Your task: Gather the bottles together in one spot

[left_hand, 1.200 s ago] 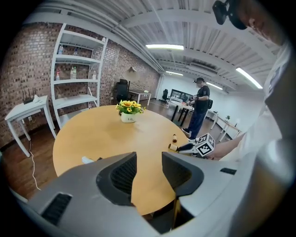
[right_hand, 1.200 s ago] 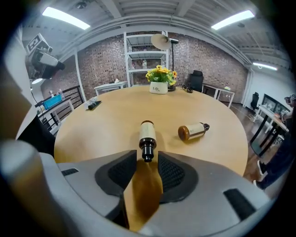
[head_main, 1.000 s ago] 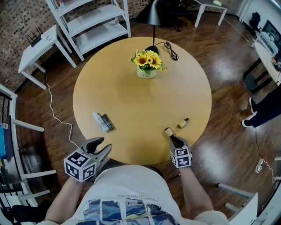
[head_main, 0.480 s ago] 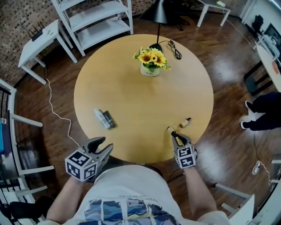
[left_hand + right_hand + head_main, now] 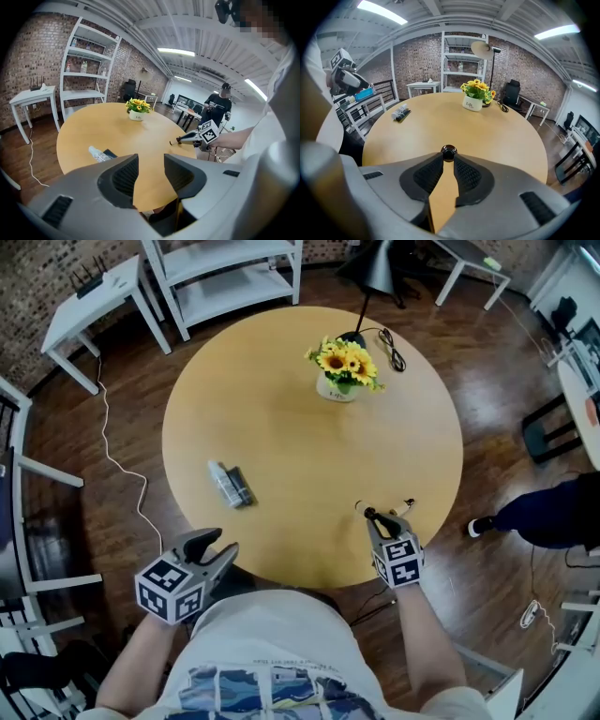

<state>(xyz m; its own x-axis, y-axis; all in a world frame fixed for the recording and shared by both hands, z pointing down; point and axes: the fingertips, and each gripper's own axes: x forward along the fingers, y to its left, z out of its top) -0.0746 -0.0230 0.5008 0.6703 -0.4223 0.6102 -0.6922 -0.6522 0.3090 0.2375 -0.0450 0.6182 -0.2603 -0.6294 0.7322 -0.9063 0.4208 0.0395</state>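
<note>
Right claw [image 5: 373, 518] has lifted the dark bottle [image 5: 448, 153] off the worktop [image 5: 281, 427], pinched tight. Left claw [image 5: 223, 543] is parted and empty. Next, we judge: carry it to the pair [image 5: 230, 486] well left of the right claw.

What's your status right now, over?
Left gripper open, empty. Right gripper shut on small dark bottle. Two bottles lie together across table. Nothing in between.

My head camera looks steeply down on the round table [image 5: 281, 427], while both gripper cameras skim across it, sharing the flowerpot [image 5: 472, 104].
</note>
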